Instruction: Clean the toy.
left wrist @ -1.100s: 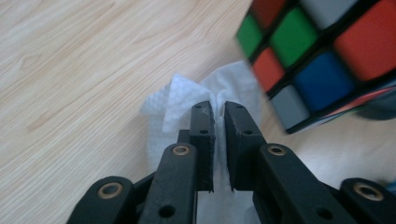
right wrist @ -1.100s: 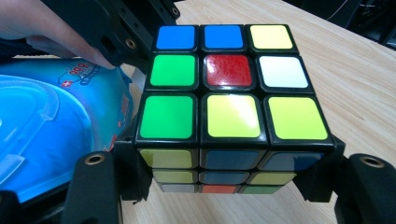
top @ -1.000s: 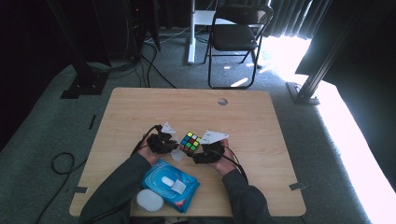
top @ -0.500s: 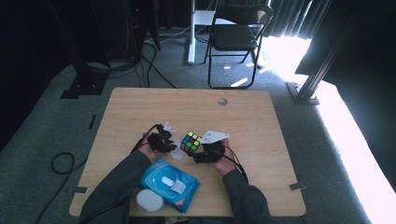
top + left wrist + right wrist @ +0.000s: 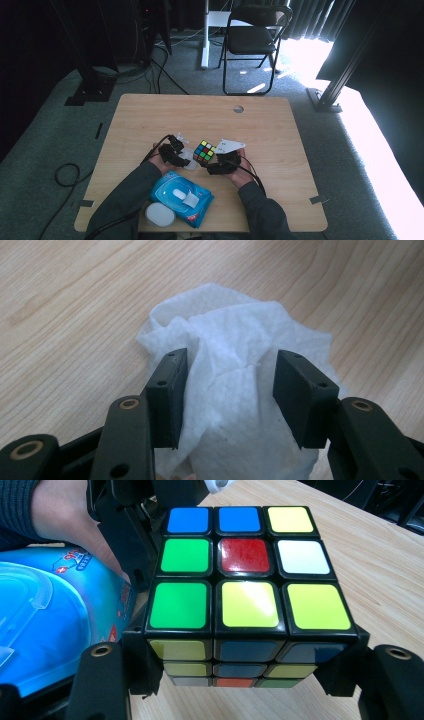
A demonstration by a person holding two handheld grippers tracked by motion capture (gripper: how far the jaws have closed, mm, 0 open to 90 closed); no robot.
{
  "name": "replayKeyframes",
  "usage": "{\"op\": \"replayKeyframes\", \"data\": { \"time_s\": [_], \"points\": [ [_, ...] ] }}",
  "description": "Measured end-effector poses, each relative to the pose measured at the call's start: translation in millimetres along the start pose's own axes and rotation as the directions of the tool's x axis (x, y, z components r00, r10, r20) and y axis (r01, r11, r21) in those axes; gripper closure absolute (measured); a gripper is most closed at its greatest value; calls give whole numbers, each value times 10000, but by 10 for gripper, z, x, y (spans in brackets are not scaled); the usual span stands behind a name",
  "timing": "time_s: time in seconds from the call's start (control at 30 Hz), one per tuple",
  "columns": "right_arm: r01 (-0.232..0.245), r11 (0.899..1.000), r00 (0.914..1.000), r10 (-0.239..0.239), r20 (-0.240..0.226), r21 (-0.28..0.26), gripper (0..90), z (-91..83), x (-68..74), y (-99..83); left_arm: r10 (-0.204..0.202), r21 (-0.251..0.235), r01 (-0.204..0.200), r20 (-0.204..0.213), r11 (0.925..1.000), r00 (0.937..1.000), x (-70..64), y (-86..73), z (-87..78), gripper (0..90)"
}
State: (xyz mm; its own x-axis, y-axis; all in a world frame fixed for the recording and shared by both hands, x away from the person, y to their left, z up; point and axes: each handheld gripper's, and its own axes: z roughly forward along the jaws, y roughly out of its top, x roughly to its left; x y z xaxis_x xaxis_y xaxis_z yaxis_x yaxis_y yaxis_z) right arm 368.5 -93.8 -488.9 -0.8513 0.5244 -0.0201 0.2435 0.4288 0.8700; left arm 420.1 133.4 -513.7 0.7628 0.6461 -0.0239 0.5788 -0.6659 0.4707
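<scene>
Rubik's cube (image 5: 244,587) clamped in right tongs (image 5: 245,675).
Left tongs (image 5: 227,390) wide astride crumpled wipe (image 5: 235,390), seemingly just beside cube.

Scrambled cube (image 5: 243,575) beside crumpled wipe (image 5: 235,390)

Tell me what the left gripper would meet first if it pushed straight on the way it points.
The crumpled white wipe already lies between the left gripper's open jaws; beyond it, bare wooden table, as far as that view shows.
</scene>
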Motion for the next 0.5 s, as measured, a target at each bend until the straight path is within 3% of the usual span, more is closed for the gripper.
{"op": "replayKeyframes", "data": {
  "time_s": [0.23,0.33,0.5],
  "points": [
    [-19,10000,9999,19,111,-20,342,-3,-1,12,512,148,-506,-473,9986,9976,-44,5,8,552],
    [-4,10000,9999,4,149,-5,342,0,-2,19,605,104,-600,-576,9981,9965,-47,-4,-3,713],
    [-99,9999,9997,98,209,46,342,6,-14,14,618,-201,-629,-514,9978,9968,-47,-23,-26,835]
  ]
}}
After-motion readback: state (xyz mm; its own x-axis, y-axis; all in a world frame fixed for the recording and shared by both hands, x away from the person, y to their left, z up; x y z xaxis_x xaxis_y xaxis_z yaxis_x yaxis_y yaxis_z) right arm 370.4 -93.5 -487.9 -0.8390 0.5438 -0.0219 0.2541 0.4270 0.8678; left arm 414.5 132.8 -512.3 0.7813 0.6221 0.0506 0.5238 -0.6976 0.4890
